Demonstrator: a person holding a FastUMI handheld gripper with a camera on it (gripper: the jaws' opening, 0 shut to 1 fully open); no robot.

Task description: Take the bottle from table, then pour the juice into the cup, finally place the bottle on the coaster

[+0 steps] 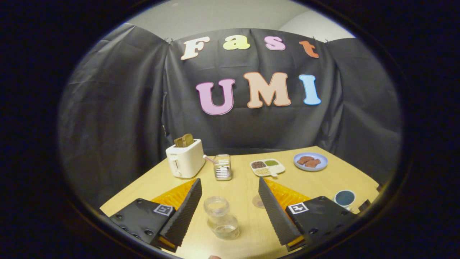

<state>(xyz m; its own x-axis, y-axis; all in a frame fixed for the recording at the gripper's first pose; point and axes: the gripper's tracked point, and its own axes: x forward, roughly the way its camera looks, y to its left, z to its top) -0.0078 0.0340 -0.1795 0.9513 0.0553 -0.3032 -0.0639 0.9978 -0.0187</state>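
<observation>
Gripper hanging over the table, wide open, bottle sitting loose between the fingers

Gripper view: the gripper (230, 201) looks down at a slant over the wooden table (323, 180), fingers spread far apart and gripping nothing. The clear bottle (221, 217) stands upright between them, touching neither, a bit nearer the left finger. Taking the bottle as the marker: the coaster (258, 201) lies just right of it, partly hidden by the right finger; the cup (345, 198) sits farther right; the toaster (185, 157), a glass jar (222, 167), a snack tray (267, 167) and a blue plate (310, 161) lie well beyond.
</observation>
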